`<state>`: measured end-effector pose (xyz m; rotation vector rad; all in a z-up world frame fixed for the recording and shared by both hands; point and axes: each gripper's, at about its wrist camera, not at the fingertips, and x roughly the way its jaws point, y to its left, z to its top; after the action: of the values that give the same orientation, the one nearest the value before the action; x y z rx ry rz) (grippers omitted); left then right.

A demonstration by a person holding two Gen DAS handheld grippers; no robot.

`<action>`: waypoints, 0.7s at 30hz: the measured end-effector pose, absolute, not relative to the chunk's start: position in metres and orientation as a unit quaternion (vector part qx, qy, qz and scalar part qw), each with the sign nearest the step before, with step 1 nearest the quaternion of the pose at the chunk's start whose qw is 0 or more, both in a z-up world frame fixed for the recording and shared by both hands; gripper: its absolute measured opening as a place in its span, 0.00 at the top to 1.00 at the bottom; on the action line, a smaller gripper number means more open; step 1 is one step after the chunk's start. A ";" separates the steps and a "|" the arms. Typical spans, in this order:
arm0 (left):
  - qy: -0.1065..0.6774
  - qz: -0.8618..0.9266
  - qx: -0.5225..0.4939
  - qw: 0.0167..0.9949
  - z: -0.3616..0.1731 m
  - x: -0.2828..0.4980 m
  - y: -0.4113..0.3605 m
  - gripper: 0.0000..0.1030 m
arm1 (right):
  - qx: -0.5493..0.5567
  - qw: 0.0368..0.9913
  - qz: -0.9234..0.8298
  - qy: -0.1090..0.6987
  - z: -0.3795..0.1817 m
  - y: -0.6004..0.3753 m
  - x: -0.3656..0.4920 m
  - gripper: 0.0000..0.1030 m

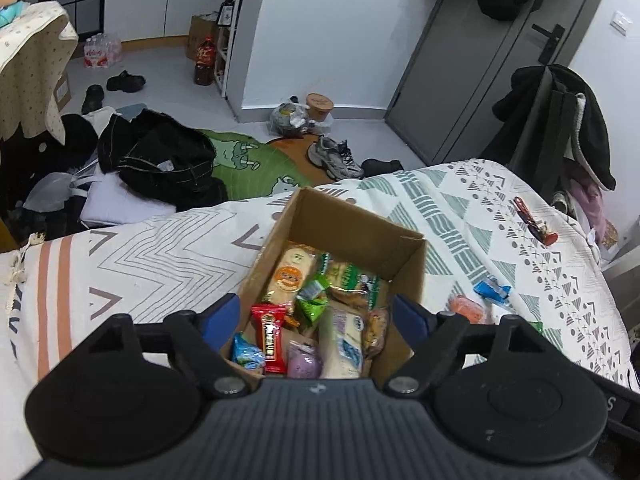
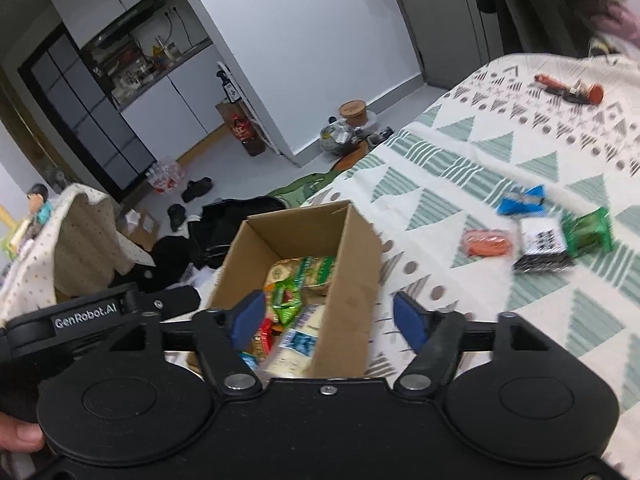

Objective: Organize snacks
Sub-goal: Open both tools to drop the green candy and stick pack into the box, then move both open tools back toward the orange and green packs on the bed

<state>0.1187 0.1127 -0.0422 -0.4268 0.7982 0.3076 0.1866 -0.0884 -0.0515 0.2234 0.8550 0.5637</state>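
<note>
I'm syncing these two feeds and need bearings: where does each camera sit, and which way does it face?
Left wrist: behind the open left tool, looking down into the snack box on the patterned blanket, door beyond.
Right wrist: behind the open right tool, over the box's right wall, facing the kitchen; a fingertip shows.
Shared: box, blue packet, orange packet.
</note>
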 end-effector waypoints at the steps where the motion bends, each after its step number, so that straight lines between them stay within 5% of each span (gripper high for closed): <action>1: 0.383 0.149 -0.204 0.888 -0.041 0.119 0.110 0.20 | 0.099 0.868 0.269 0.405 -0.048 -0.091 0.186 0.25; 5: 0.380 0.151 -0.195 0.891 -0.037 0.118 0.097 0.14 | 0.088 0.881 0.260 0.385 -0.032 -0.109 0.185 0.08; 10: 0.372 0.146 -0.175 0.900 -0.031 0.116 0.077 0.14 | 0.070 0.895 0.244 0.367 -0.023 -0.132 0.186 0.00; 21: 0.376 0.144 -0.152 0.903 -0.026 0.121 0.037 0.14 | 0.084 0.907 0.213 0.354 -0.022 -0.182 0.194 0.00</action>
<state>0.1212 0.0370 -0.0257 -0.3141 0.7772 0.2968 0.1941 -0.1818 -0.0215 0.1736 0.7298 0.4393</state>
